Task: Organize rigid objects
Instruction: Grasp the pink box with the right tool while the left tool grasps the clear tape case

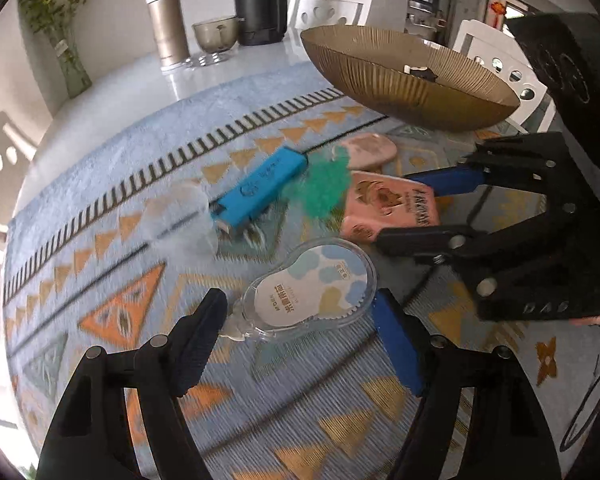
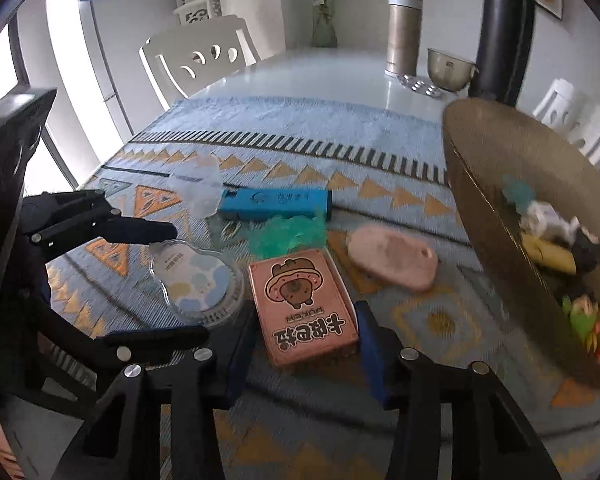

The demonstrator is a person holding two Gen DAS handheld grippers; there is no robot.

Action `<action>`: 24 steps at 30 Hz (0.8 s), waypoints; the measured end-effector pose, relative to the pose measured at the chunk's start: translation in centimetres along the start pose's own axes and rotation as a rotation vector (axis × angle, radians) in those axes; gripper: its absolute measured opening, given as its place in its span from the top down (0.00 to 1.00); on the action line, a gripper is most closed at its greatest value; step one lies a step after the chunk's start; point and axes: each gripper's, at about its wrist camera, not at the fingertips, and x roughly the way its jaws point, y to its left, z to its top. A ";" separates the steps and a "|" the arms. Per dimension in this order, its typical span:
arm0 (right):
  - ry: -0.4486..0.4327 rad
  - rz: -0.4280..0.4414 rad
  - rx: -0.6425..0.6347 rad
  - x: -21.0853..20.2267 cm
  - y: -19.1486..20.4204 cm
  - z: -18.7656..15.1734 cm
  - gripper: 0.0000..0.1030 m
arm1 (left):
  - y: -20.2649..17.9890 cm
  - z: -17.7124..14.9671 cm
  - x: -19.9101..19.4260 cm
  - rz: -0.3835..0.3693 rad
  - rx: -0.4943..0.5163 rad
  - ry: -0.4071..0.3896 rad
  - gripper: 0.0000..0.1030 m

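Left tool (image 1: pixel 300 336) is straddling, not yet pinching, the clear plastic correction-tape dispenser (image 1: pixel 312 288) lying on the patterned bench mat (image 1: pixel 100 184), while right tool (image 2: pixel 304 344) is bracketing the pink card box (image 2: pixel 304 304) unclenched; either could skid sideways if one finger touches first.

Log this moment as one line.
left gripper: astride tape dispenser, open | right gripper: astride pink box, contact unclear | bowl: partly filled
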 end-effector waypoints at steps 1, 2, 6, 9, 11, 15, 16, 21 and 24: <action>0.005 -0.005 0.012 -0.5 -0.1 -0.5 0.55 | -0.2 -0.4 -0.4 0.003 -0.012 -0.001 0.29; 0.011 -0.018 0.025 -1.0 -0.2 -1.1 0.56 | -0.6 -0.9 -0.8 0.008 -0.025 -0.002 0.29; 0.030 -0.034 0.129 -3.9 -1.1 -4.5 0.56 | -2.2 -2.9 -2.5 0.039 -0.081 0.009 0.29; 0.046 -0.038 0.249 -5.7 -2.1 -7.5 0.56 | -3.4 -4.1 -3.0 0.049 -0.123 0.006 0.29; 0.016 -0.023 0.322 -7.1 -2.2 -9.2 0.56 | -4.2 -4.5 -2.6 0.074 -0.138 0.014 0.29; -0.002 -0.105 0.264 -8.1 -0.4 -11.1 0.54 | -5.6 -4.8 -2.8 0.089 -0.171 0.019 0.26; 0.005 -0.110 0.245 -8.3 0.0 -11.4 0.50 | -6.1 -5.1 -3.1 0.068 -0.173 0.025 0.26; -0.009 -0.008 0.239 -9.3 0.4 -12.7 0.45 | -8.5 -6.5 -4.4 -0.049 -0.133 0.023 0.26; -0.024 -0.004 0.258 -9.6 -0.4 -13.4 0.44 | -8.6 -6.6 -4.4 0.013 -0.130 0.023 0.26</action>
